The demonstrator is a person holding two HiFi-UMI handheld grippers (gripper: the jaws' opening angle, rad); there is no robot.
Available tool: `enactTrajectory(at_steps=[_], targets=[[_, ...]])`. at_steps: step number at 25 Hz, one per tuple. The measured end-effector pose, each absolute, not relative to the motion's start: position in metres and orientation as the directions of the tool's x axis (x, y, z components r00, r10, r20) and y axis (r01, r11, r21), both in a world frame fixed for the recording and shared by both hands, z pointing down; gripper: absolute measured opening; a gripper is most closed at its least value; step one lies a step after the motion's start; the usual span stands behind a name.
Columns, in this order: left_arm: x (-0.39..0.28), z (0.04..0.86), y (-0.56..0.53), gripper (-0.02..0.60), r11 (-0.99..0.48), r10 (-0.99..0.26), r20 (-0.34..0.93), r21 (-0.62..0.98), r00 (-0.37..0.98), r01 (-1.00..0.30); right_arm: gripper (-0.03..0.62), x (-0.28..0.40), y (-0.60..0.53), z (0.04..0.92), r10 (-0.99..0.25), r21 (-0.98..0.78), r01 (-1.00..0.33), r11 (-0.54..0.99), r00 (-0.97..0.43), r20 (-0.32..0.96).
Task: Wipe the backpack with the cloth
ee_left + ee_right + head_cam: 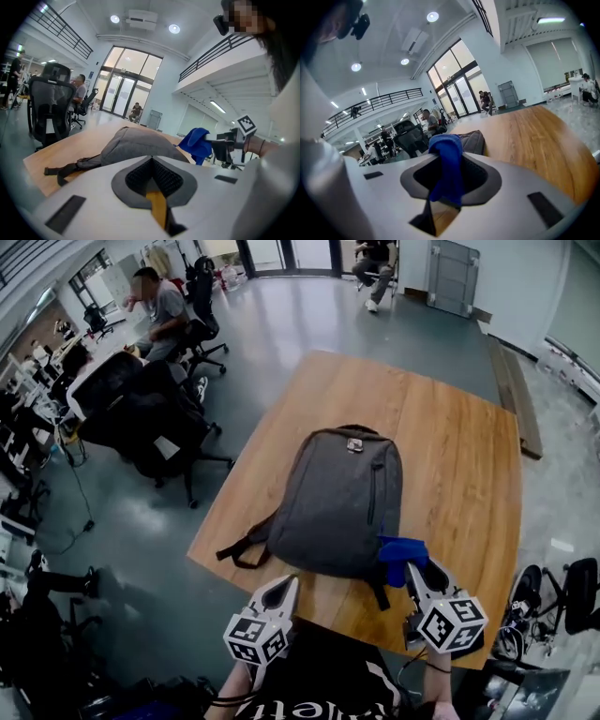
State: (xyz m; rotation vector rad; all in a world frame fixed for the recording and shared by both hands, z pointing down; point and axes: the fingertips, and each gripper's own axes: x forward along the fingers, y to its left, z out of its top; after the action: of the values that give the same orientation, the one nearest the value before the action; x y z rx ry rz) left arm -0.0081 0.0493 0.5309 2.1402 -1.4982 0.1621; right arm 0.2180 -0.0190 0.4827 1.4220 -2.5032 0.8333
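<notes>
A grey backpack [339,501] lies flat on the wooden table [459,456], its straps trailing off the near left side. It shows low and wide in the left gripper view as the backpack [133,143]. A blue cloth [401,557] hangs at the backpack's near right corner, pinched in my right gripper [419,579]. In the right gripper view the cloth [447,164] droops between the shut jaws. My left gripper [279,594] hovers at the table's near edge, left of the backpack's bottom, jaws closed on nothing. The cloth [198,143] is also seen from the left gripper view.
Black office chairs [150,418] stand left of the table, with a seated person [161,310] beyond them. Another person [375,263] sits by the far glass doors. A low wooden platform [516,390] lies right of the table. Bare tabletop lies right of the backpack.
</notes>
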Motion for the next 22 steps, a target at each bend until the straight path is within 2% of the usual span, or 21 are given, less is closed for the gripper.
enactTrajectory(at_steps=[5,11,17,22], targets=[[-0.012,0.537,0.075,-0.002,-0.247,-0.831,0.407,0.342,0.380,-0.906,0.117,0.193,0.034,0.508,-0.680,-0.381,-0.808,0.449,-0.586,0.441],[-0.025,0.516,0.100,-0.002,-0.289,-0.838,0.360,0.347,0.411,-0.892,0.117,0.154,0.082,0.510,-0.627,-0.372,-0.782,0.501,-0.624,0.466],[-0.083,0.512,0.152,-0.002,-0.298,-0.847,0.334,0.348,0.414,-0.889,0.117,0.077,0.124,0.498,-0.609,-0.385,-0.740,0.551,-0.672,0.421],[-0.141,0.526,0.194,-0.002,-0.270,-0.853,0.321,0.402,0.411,-0.875,0.117,0.019,0.169,0.500,-0.632,-0.421,-0.741,0.524,-0.669,0.392]])
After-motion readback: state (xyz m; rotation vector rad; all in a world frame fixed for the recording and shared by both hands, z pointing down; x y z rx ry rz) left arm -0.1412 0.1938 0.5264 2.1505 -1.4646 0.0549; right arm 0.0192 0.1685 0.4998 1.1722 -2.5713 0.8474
